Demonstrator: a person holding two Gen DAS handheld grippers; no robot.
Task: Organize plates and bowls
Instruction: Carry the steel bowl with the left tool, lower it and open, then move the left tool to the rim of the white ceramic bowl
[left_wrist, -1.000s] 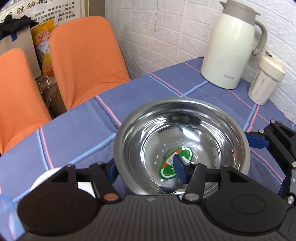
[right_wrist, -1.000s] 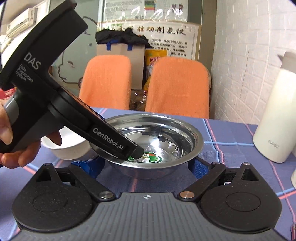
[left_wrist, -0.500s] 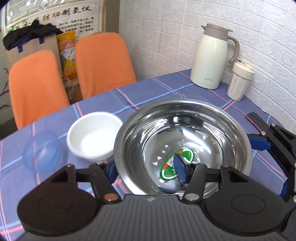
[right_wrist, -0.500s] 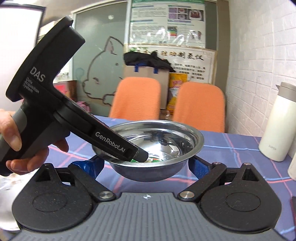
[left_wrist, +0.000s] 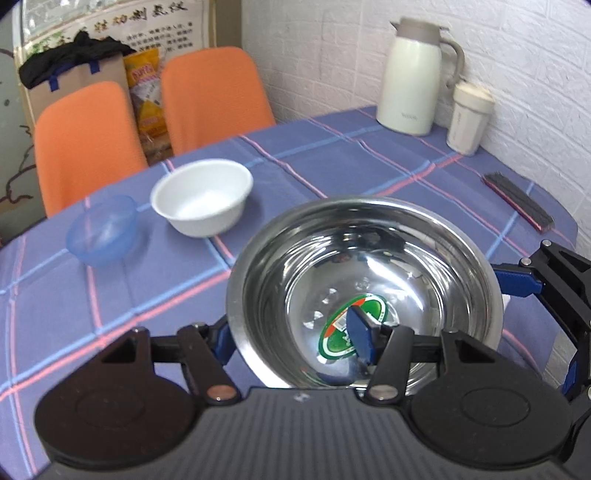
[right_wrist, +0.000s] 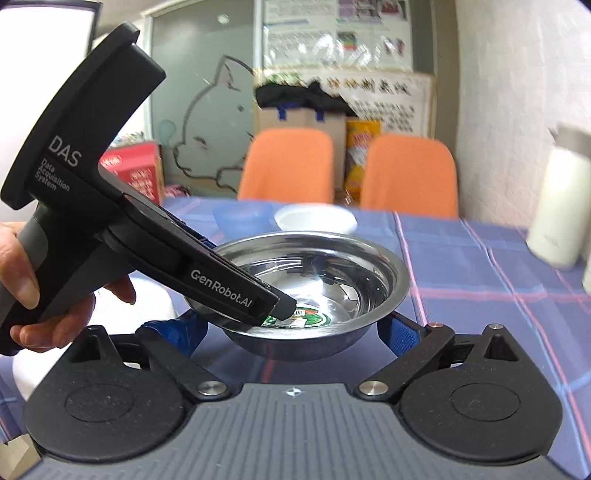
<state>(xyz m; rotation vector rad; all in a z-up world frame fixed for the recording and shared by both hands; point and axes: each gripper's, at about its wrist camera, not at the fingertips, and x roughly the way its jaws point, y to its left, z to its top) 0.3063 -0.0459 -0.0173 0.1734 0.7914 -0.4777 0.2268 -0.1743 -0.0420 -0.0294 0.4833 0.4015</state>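
Shiny steel bowl, green sticker inside, left gripper pinching rim

Office break room (wall notices, tablecloth).

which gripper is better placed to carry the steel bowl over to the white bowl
Left. The left gripper already has its jaws clamped over the near rim of the round stainless steel bowl, holding it clear of the table. The right gripper sits open beneath it, gripping nothing. The round white bowl stands ahead to the left.

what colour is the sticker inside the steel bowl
Green, with white and red, on the steel bowl's floor; sticker clearest in left wrist view.
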